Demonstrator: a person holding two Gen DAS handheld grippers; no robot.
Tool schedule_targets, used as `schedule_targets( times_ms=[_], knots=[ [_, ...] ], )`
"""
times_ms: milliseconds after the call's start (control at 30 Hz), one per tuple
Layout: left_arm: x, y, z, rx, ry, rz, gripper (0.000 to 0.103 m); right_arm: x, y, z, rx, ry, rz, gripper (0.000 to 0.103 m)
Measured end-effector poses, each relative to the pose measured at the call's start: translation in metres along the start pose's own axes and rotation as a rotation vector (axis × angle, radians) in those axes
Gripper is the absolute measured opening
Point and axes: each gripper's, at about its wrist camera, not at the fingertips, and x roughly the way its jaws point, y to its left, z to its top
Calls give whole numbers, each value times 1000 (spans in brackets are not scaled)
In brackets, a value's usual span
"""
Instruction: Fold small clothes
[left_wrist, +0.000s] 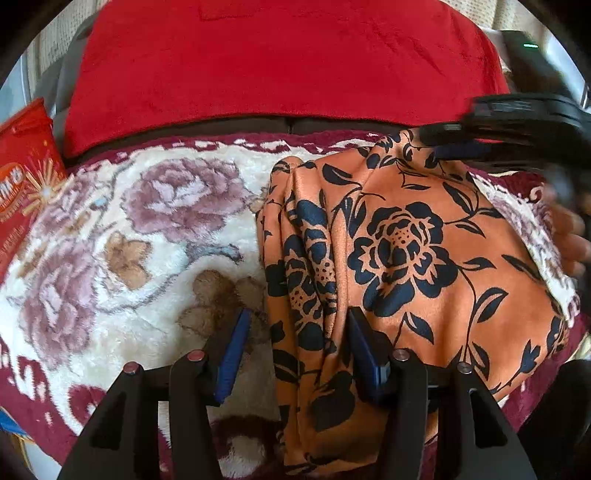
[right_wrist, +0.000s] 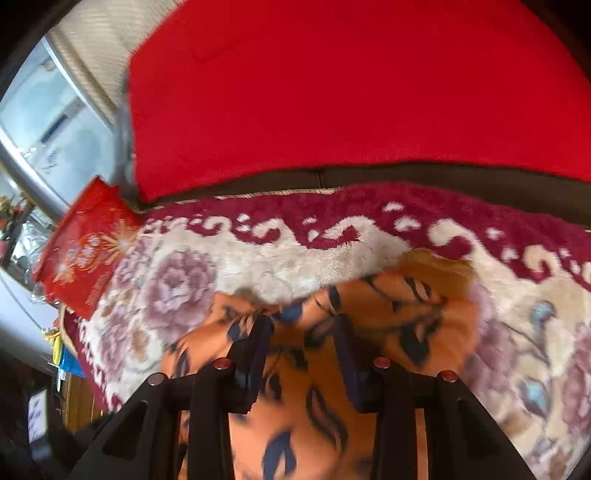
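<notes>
An orange garment (left_wrist: 406, 251) with a black flower print lies folded on a flowered plush blanket (left_wrist: 110, 240). My left gripper (left_wrist: 295, 321) is open just above the garment's bunched left edge, one finger over the blanket, the other over the cloth. My right gripper (left_wrist: 461, 147) shows in the left wrist view at the garment's far right corner, blurred. In the right wrist view the right gripper (right_wrist: 303, 325) stands open over the same orange garment (right_wrist: 388, 306), blurred by motion. Whether any cloth is pinched there I cannot tell.
A red blanket (left_wrist: 277, 62) covers the sofa back behind. A red snack bag (left_wrist: 26, 166) lies at the blanket's left edge; it also shows in the right wrist view (right_wrist: 85, 247). A window and frame (right_wrist: 48, 122) are at the far left.
</notes>
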Motion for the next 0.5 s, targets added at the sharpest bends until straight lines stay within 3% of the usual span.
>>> schedule_targets(
  times_ms=[267,400,500],
  knots=[
    [-15,-9,-7,24,-33,78,58,-78,1,-87,-74,-68,-11,39],
    [-19,-16,-9,50,-54,121,59,-69,3,-131,-128,-38,-40,40],
    [-18,-22,-10,80,-70,162,59,-65,2,-148,-174,-113,-60,40]
  ],
)
